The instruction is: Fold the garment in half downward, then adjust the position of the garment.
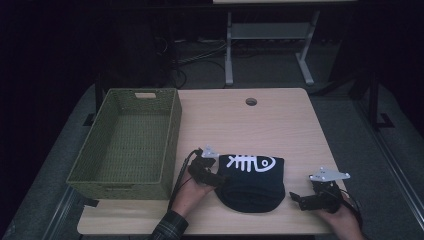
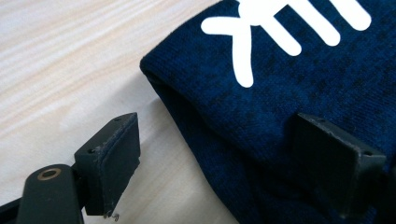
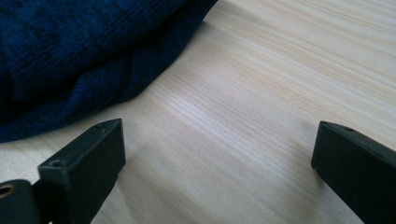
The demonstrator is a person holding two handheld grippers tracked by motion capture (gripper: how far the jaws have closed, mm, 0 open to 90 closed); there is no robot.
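The folded navy sweater with a white fishbone print lies near the table's near edge, right of the green wicker basket. The left gripper straddles its left edge, jaws apart; the right gripper rests just right, jaws wide, nothing between

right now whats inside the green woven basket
Nothing that shows: the green woven basket has a bare woven floor from the high view. Its near wall hides the strip of floor right behind it, so something small and flat there could go unseen.
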